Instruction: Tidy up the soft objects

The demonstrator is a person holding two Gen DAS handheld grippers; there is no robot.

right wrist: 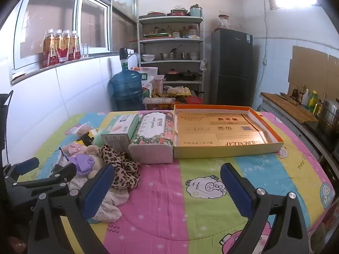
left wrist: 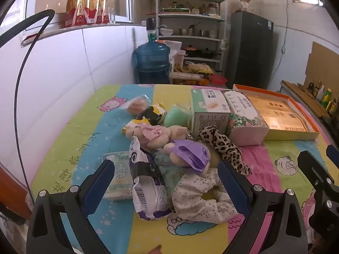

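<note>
Soft objects lie heaped on the left half of a table under a bright cartoon-print cloth (right wrist: 201,169), with the shallow orange-rimmed box (right wrist: 275,136) standing open and apart at the far right, which I take to be where they go. Biggest in the heap is the flowered tissue pack (left wrist: 243,114), its long axis running away from me toward the far edge, hard against the green-and-white carton (left wrist: 208,110); both should squash a little and weigh next to nothing, best gripped across the short width. The white floral cloth (left wrist: 203,199) sprawls at the near edge, limp, with no real direction; I would pinch a bunched fold. The white-and-purple crinkly packet (left wrist: 146,190) lies lengthwise toward me and looks slippery. The leopard-print scarf (left wrist: 224,146) trails diagonally from the tissue pack toward the near right. Two small plush toys, one with a pink bow (left wrist: 154,133) and one with a purple bow (left wrist: 190,154), lie tumbled together; squeeze the body, not the ribbon.

The left gripper (left wrist: 167,182) hangs over the packet and floral cloth, jaws spread wide, gripping nothing. The right gripper (right wrist: 167,182) hovers over bare cloth just beside the scarf, equally wide and empty.
</note>
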